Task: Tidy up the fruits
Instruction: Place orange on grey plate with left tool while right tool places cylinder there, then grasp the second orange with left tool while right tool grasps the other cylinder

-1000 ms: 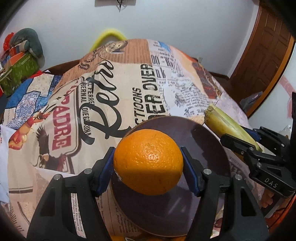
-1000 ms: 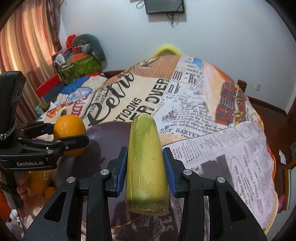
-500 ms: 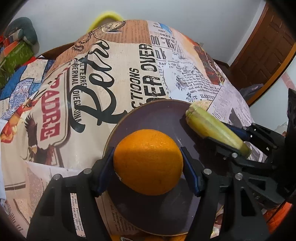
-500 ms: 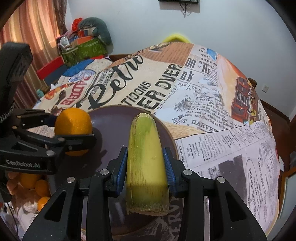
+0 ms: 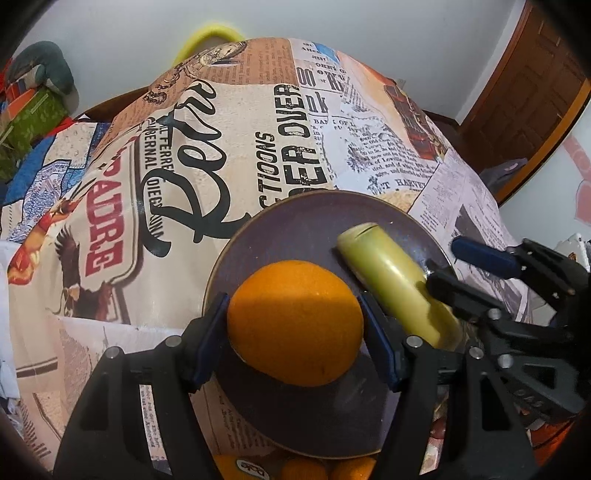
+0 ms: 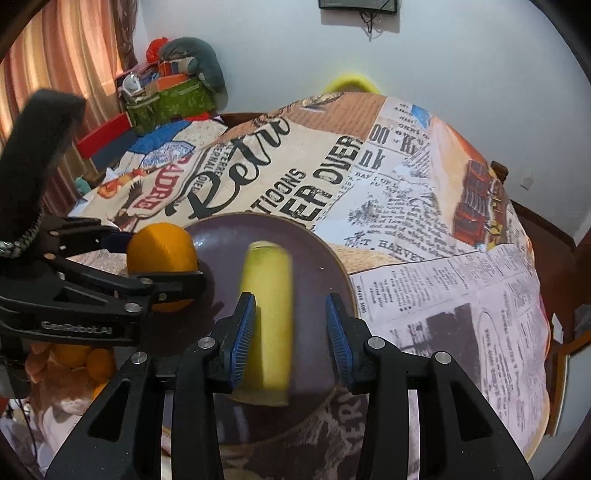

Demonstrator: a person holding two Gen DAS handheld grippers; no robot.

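My left gripper is shut on an orange and holds it over the near part of a dark purple plate. The orange also shows in the right wrist view with the left gripper around it. My right gripper is open, its jaws standing apart from a yellow-green cut stalk piece that is blurred between them over the plate. In the left wrist view the stalk piece lies on the plate's right side with the right gripper at its near end.
The plate sits on a table under a newspaper-print cloth. Several oranges lie below the table's near edge. A yellow chair back stands at the far side. Cluttered boxes and bags sit at the far left.
My right gripper has opened and let go of the stalk piece, which has dropped onto the plate. Both grippers have come lower and further over the plate.
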